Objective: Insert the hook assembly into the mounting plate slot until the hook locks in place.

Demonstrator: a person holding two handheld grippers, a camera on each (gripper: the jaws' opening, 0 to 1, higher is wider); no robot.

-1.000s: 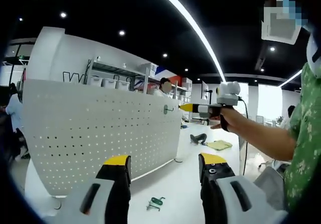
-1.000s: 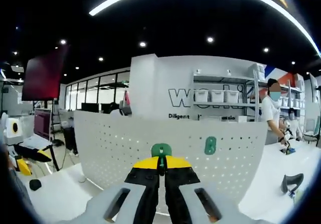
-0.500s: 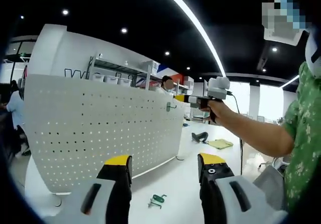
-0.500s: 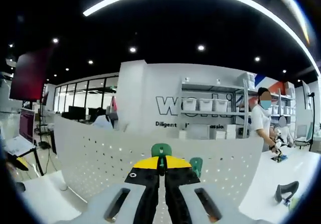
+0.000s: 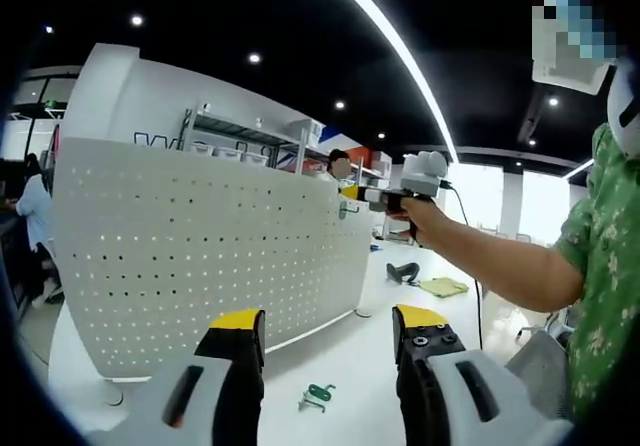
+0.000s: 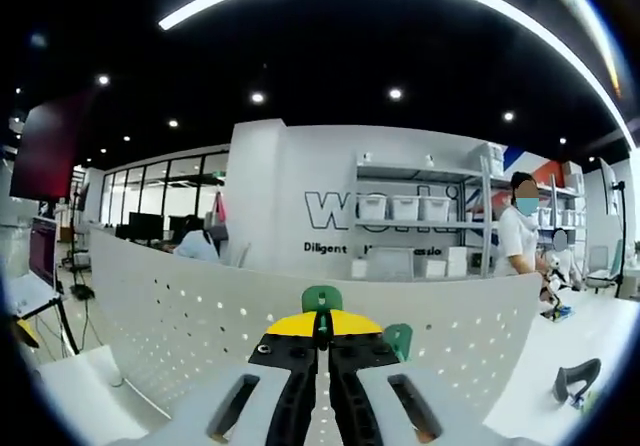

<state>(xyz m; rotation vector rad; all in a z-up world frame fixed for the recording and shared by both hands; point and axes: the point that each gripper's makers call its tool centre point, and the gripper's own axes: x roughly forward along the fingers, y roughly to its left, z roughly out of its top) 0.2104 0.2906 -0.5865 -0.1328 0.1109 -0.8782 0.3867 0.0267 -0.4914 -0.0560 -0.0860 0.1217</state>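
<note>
- Two green hooks count here: one hook (image 6: 321, 298) pinched between the shut jaws of the right gripper (image 6: 321, 328), and a mounted hook (image 6: 398, 340) already seated in the pegboard (image 6: 180, 316) just beside those jaws.
- One spare hook (image 5: 318, 397) lies on the white tabletop (image 5: 350, 356) in front of the pegboard's lower edge, between the wide-apart, empty jaws of the left gripper (image 5: 325, 331).
- Seen from the left gripper view, the right gripper (image 5: 352, 193) is held out by the person's hand (image 5: 415, 216) right at the top edge of the pegboard, near its far end.
- Judging by its size and look, the held hook is a light, stiff plastic piece; it should not bend, but it could twist in a narrow pinch.
- Holding it by the flat head, as now, leaves the back pegs free for the holes; I cannot tell whether they have entered.
- A straight, square push is likely needed for it to lock.
</note>
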